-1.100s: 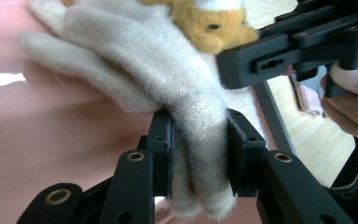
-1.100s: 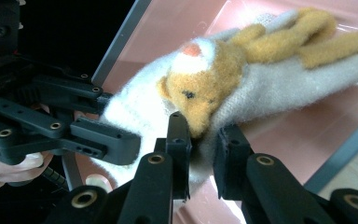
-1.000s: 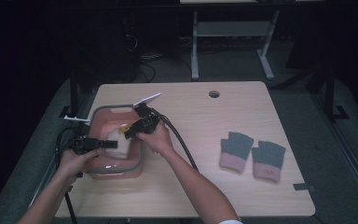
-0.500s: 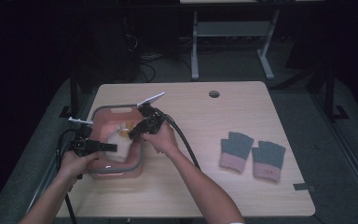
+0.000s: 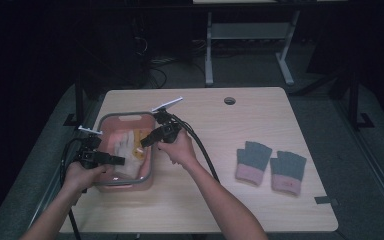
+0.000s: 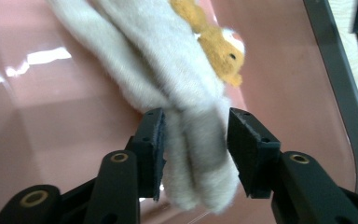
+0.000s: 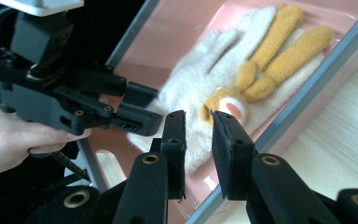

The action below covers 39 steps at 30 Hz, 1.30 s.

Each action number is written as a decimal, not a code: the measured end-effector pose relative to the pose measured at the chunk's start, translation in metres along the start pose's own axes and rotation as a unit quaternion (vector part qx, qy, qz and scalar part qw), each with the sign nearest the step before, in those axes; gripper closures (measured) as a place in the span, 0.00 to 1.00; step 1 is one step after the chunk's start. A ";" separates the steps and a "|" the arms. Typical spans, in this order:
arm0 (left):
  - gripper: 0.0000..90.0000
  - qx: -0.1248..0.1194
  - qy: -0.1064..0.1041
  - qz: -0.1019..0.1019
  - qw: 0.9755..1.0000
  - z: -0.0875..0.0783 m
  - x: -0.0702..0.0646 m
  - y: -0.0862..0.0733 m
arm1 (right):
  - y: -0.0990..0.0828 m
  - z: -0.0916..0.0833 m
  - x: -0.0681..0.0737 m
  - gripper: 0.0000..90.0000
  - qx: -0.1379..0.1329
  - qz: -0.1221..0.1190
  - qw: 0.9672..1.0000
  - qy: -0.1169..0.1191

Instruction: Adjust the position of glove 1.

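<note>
A pink bin (image 5: pixel 125 183) with a grey rim stands at the table's left. In it lies a white fuzzy glove (image 5: pixel 121 148) with orange-yellow fingers (image 7: pixel 270 51). My left gripper (image 6: pixel 196 149) is low inside the bin, open, its jaws on either side of the glove's cuff (image 6: pixel 200 158); the left pad touches the fabric. My right gripper (image 7: pixel 198 135) hovers over the bin's right rim (image 7: pixel 303 98), jaws a little apart and empty, pointing at the glove (image 7: pixel 200 88). In the right gripper view, the left gripper (image 7: pixel 137 107) sits at the glove's edge. Both grippers appear in the high view: the left gripper (image 5: pixel 111 160) and the right gripper (image 5: pixel 147 140).
A pair of grey gloves with pink cuffs (image 5: pixel 252 160) (image 5: pixel 287 171) lies flat on the right of the wooden table (image 5: pixel 260 210). A cable hole (image 5: pixel 229 100) is near the far edge. Cables trail from both grippers towards the person.
My right gripper has drifted slightly to the right above the bin. The left gripper has stayed in place at the glove's cuff.
</note>
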<state>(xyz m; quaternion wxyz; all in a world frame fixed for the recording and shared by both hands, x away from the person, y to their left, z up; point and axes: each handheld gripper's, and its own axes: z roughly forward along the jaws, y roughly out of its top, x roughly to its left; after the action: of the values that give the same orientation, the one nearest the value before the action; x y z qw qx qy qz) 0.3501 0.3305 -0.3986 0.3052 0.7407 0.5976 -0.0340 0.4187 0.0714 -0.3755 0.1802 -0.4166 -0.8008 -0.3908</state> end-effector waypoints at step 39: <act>0.61 -0.004 0.026 0.051 0.998 -0.003 -0.025 0.018 | -0.021 -0.037 -0.020 0.77 -0.031 0.007 0.999 0.012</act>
<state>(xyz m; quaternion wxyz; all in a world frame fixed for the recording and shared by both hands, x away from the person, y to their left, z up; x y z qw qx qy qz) 0.3582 0.3088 -0.3781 0.2940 0.7696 0.5668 0.0040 0.4116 0.0247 -0.3741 0.1797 -0.4227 -0.7832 -0.4191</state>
